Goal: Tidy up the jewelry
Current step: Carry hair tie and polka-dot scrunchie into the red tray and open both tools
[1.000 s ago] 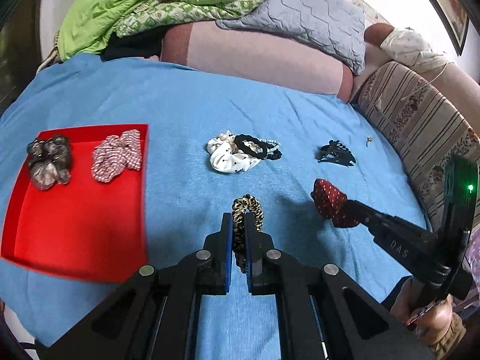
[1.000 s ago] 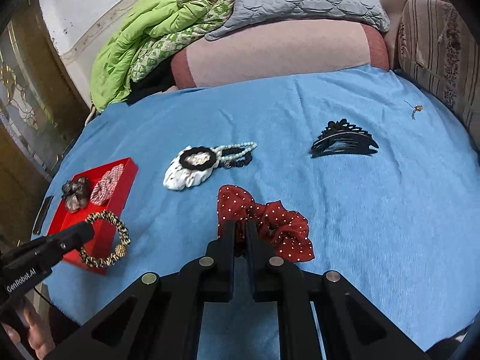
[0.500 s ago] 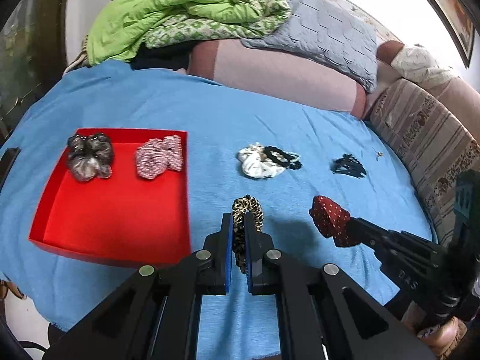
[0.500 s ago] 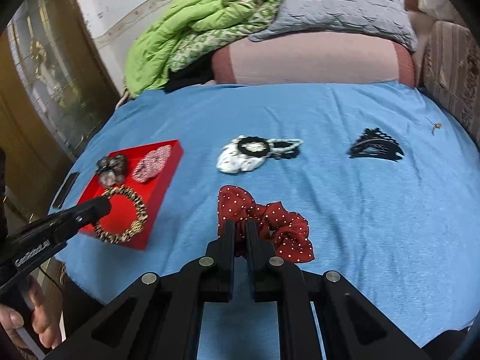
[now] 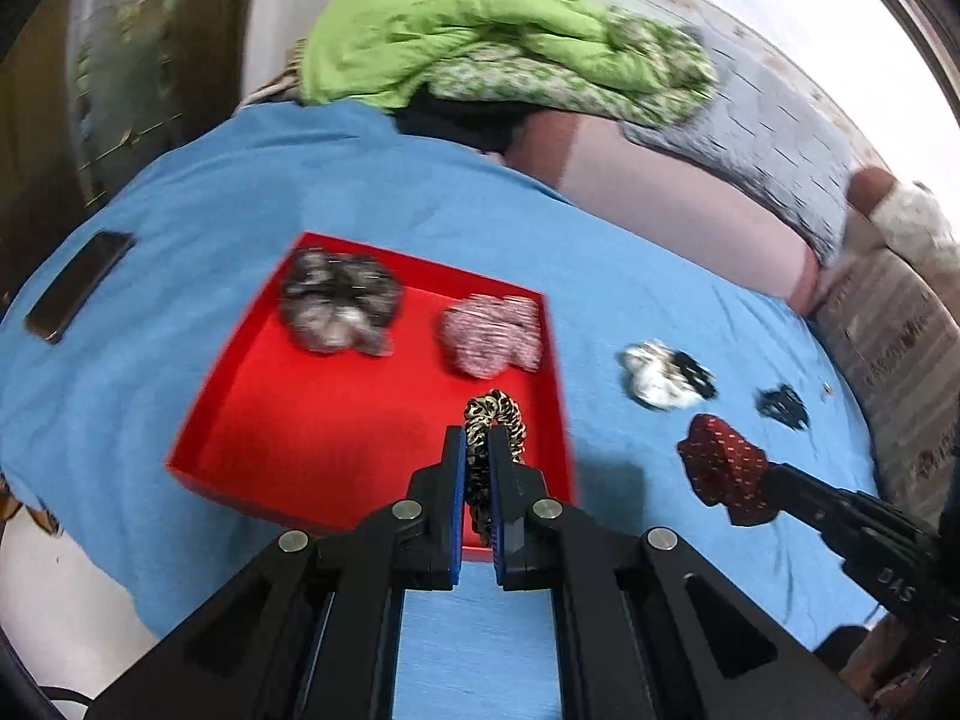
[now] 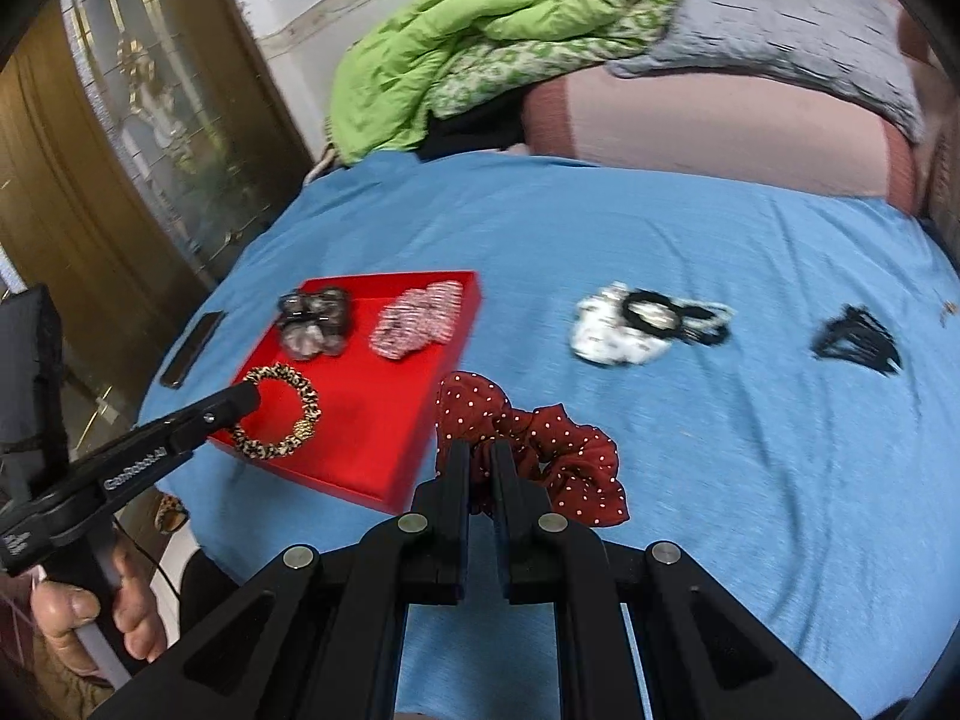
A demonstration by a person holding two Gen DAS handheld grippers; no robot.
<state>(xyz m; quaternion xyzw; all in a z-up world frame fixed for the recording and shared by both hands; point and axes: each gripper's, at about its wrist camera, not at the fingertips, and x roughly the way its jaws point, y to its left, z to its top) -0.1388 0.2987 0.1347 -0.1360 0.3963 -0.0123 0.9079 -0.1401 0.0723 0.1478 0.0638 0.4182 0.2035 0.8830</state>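
Scrunchies are the items in transit. Nearest, the left gripper [image 5: 477, 450] is clamped on the leopard-print scrunchie [image 5: 493, 420], which hangs over the near right part of the red tray [image 5: 240, 384]. The right gripper [image 6: 478, 468] is clamped on the red polka-dot scrunchie [image 6: 534, 438], held over the blue cloth [image 6: 750, 480] just beside the tray's right wall, not yet over it.

Inside the tray, toward its far wall, lie a grey-black scrunchie [image 5: 339, 300] and a pink patterned scrunchie [image 5: 492, 330], side by side and apart. Beyond the tray on the cloth, a white scrunchie [image 6: 612, 336] with a black hair tie [image 6: 651, 309] on it, and a black claw clip [image 6: 858, 345], are not yet collected. A phone [image 5: 78, 282] lies left of the tray.

Judgement: the step is depositing both held scrunchies. Recommended: lower the left piece onto bare red floor in the near half, clear of the two already placed, before opening. Bring the right piece fully across the wall first, so that neither loop drapes over the rim. Keep the two tools apart to avoid collision.
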